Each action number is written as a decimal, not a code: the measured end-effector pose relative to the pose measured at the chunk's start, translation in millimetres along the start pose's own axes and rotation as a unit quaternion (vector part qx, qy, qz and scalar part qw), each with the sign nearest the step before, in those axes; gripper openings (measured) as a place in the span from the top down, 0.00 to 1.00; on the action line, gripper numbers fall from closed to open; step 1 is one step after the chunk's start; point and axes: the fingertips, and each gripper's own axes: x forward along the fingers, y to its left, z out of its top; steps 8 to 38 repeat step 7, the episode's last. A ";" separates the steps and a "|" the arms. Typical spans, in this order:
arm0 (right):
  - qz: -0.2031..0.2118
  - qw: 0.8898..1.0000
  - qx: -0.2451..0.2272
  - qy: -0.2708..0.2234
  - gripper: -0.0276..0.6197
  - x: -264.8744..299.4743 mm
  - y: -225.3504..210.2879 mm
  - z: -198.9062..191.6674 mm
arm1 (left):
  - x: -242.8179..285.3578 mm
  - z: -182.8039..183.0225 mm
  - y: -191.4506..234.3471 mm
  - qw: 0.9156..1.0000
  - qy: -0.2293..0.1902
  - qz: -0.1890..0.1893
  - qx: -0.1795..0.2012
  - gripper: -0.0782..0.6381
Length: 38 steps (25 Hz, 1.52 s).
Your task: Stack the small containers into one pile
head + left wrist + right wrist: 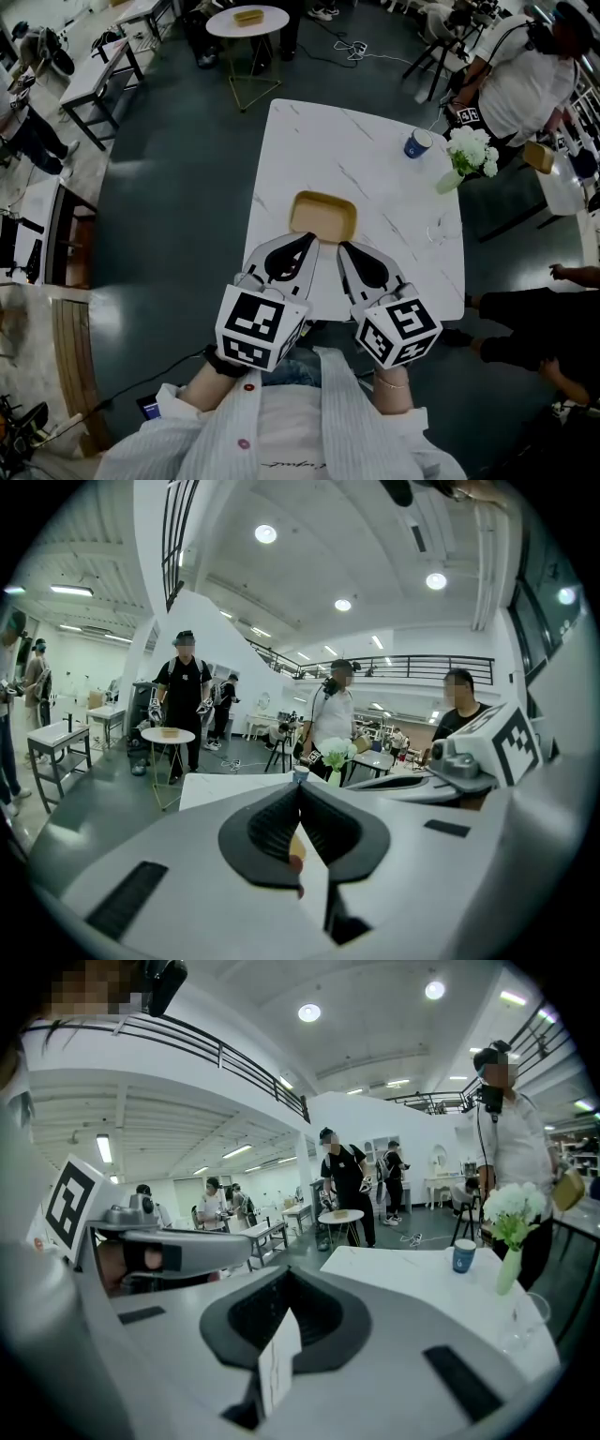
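Holding left gripper [309,240] and right gripper [343,247] shut, empty, just short of yellow container [323,216] at near edge of table [375,150]. Seemingly one pile already; cannot tell how many nested. Probably little left.

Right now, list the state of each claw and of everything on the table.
left claw: shut, nothing between its jaws
right claw: shut, nothing between its jaws
yellow container: open side up, flat on the table
blue cup: upright
flower vase: upright, holding white flowers
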 end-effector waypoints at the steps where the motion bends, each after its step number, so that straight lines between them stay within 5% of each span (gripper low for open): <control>1: 0.000 1.000 0.000 0.001 0.94 0.1 0.1 -0.6 | 0.0 -0.6 0.2 1.000 0.000 0.000 0.000 0.87; 38: 0.001 1.000 0.001 0.004 0.94 0.7 1.2 -0.8 | -0.1 -2.1 2.0 1.000 0.002 0.000 -0.002 0.87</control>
